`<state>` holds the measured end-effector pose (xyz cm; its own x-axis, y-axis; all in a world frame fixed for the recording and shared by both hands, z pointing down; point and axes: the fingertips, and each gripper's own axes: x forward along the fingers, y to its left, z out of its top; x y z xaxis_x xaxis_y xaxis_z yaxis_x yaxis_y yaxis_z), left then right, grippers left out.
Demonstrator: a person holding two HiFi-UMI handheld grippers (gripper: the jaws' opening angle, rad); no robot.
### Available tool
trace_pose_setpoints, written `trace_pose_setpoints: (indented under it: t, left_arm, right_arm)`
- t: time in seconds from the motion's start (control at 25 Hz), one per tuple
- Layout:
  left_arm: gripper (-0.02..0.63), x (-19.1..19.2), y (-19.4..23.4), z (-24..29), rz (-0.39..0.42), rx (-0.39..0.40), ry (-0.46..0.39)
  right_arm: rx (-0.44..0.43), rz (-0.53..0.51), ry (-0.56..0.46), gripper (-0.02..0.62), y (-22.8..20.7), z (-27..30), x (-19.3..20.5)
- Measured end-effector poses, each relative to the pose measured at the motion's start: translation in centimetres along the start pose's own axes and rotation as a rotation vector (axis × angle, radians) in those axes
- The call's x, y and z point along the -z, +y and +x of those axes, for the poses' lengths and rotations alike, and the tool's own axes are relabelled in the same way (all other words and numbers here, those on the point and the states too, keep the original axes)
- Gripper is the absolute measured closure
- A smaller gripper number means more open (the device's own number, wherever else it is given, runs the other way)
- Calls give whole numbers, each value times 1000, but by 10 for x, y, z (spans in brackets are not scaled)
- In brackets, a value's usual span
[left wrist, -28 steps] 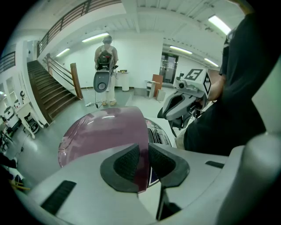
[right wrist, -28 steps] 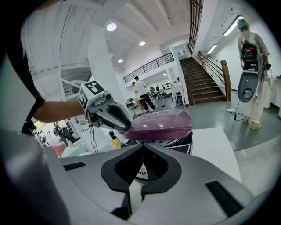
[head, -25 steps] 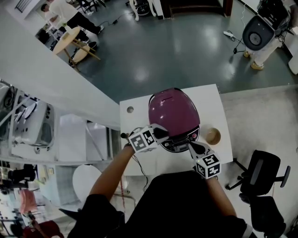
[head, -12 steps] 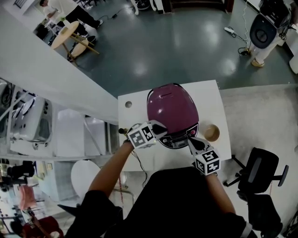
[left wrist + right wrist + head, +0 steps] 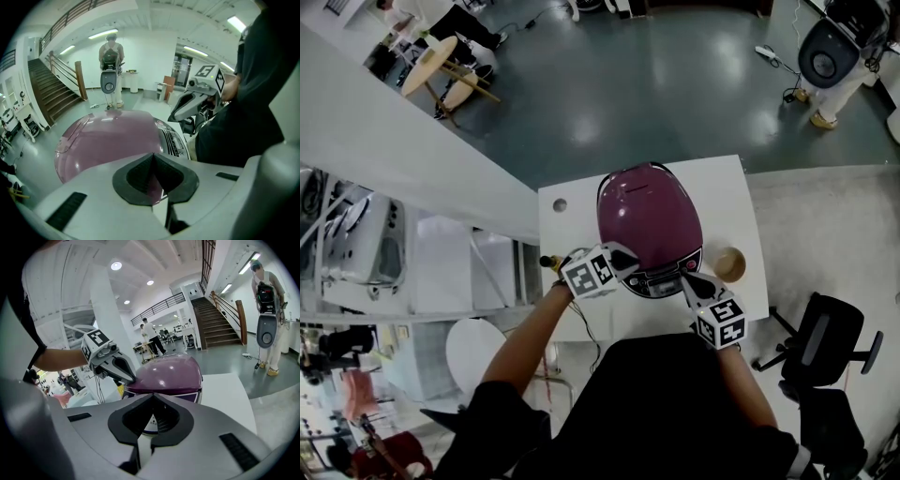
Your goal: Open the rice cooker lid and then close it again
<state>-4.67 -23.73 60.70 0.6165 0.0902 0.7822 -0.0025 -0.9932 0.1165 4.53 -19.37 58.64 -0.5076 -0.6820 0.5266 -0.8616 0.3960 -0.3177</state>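
Note:
A purple rice cooker [image 5: 649,217] stands on a white table with its domed lid [image 5: 108,140] down and its control panel [image 5: 662,280] facing me. My left gripper [image 5: 628,265] sits at the cooker's front left, its tip against the lid's edge [image 5: 133,380]. Its jaws have just been closing and now meet with nothing between them [image 5: 153,155]. My right gripper [image 5: 687,278] is shut and empty at the front right, tip by the panel. The right gripper view shows its closed jaws [image 5: 152,397] pointed at the cooker's side [image 5: 166,373].
A small wooden cup [image 5: 730,263] stands right of the cooker on the white table [image 5: 727,202]. A hole [image 5: 560,204] marks the table's far left corner. A black office chair [image 5: 825,347] stands at the right. A person [image 5: 110,56] holds a device further off.
Both grippers stay at the same spots by the cooker's front. The lid stays down. The head view has shifted slightly.

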Motion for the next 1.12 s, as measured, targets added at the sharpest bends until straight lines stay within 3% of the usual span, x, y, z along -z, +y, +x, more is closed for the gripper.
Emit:
trace_pose_setpoints:
  t: [0.2, 0.48, 0.68, 1.12]
  left_arm:
    - [601, 3, 0, 5, -35, 14, -1]
    - [603, 4, 3, 8, -156, -8, 9]
    - [604, 6, 1, 12, -136, -28, 61]
    - [604, 7, 1, 13, -182, -30, 66]
  right_arm:
    - [-6, 1, 10, 595, -3, 6, 0]
    - [-16, -1, 25, 595, -7, 14, -2]
    - [-25, 2, 34, 595, -8, 20, -3]
    - [-33, 10, 59, 595, -10, 25, 5]
